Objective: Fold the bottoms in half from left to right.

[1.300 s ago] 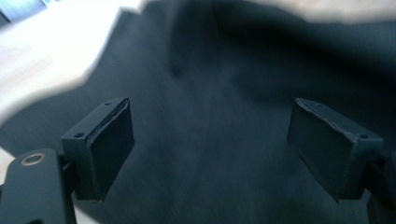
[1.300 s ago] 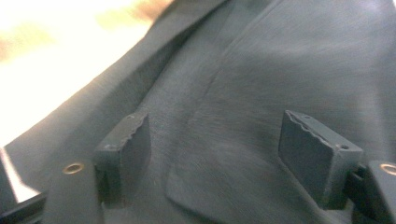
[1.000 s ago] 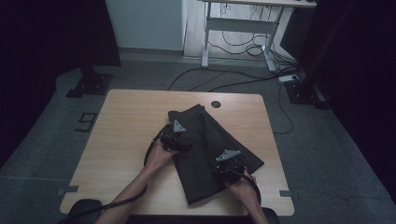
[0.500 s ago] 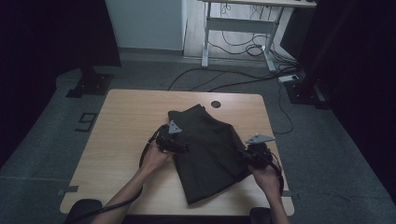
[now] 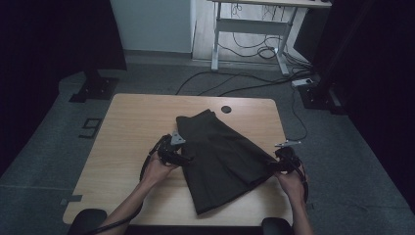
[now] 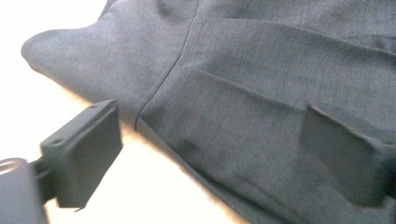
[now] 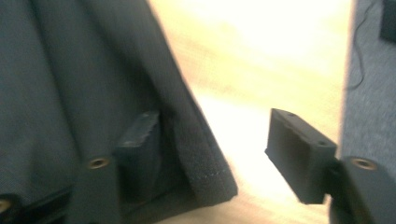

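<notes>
high view: a dark grey woven garment (image 5: 222, 159) lies spread flat on the light wooden table (image 5: 132, 127), running from near the round black grommet hole (image 5: 226, 109) at the far edge down toward the near edge, right of the table's middle. the left gripper (image 5: 182, 157) sits at the garment's left edge, held in the person's left hand (image 5: 159, 169); the right gripper (image 5: 273, 165) sits at the garment's right corner near the table's right edge, held in the right hand (image 5: 289, 181). left gripper view: the jaws stand wide apart, one over bare wood and the other over the cloth, clamping nothing, with the garment's seamed edge between them. right gripper view: the jaws are likewise wide apart, the stitched hem corner (image 7: 212, 179) lying between them, one jaw against the fabric, the other over bare table, nothing pinched.
</notes>
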Action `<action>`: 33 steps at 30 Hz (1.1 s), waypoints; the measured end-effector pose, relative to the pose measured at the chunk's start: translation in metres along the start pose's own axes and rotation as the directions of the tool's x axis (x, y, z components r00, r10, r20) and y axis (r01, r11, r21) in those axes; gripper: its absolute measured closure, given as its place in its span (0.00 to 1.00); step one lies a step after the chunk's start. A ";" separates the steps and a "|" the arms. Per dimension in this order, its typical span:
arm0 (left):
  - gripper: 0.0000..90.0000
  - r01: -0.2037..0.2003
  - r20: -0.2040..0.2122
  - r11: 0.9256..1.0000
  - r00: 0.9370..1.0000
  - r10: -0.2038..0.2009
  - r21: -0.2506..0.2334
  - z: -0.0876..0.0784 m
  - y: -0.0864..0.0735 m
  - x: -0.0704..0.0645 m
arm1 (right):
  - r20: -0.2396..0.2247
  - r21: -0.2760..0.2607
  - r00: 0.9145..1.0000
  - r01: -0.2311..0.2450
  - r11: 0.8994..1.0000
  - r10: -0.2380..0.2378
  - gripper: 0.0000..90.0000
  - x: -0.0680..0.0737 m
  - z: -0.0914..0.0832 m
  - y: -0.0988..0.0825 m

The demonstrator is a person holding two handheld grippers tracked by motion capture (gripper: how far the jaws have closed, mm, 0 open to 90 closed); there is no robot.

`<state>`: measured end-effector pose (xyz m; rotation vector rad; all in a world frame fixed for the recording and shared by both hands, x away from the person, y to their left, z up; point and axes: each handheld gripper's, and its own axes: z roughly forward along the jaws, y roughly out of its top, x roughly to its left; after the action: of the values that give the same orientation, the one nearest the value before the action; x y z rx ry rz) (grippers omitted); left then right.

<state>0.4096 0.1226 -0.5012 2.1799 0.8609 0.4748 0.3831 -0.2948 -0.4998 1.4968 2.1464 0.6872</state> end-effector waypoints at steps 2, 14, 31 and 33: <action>0.00 0.018 0.002 1.000 1.000 -0.018 0.005 -0.003 -0.002 -0.002 | -0.010 -0.051 1.000 -0.015 0.999 0.014 0.31 -0.002 -0.009 0.006; 0.00 0.033 0.052 0.995 0.998 -0.038 0.093 0.017 -0.039 -0.029 | -0.023 0.053 0.998 -0.056 0.997 0.058 0.26 -0.002 0.039 -0.007; 0.00 0.078 -0.129 0.984 0.990 -0.058 0.159 0.001 -0.051 0.031 | -0.169 0.037 0.977 0.137 0.990 -0.129 0.26 0.070 0.012 -0.033; 0.00 0.103 -0.144 0.981 0.986 -0.080 0.162 -0.001 -0.053 0.041 | -0.200 0.031 0.968 0.159 0.987 -0.150 0.26 0.083 0.010 -0.035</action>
<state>0.4147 0.1789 -0.5376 2.2692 1.1073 0.5268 0.3367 -0.2253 -0.5345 1.3141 2.4136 0.7616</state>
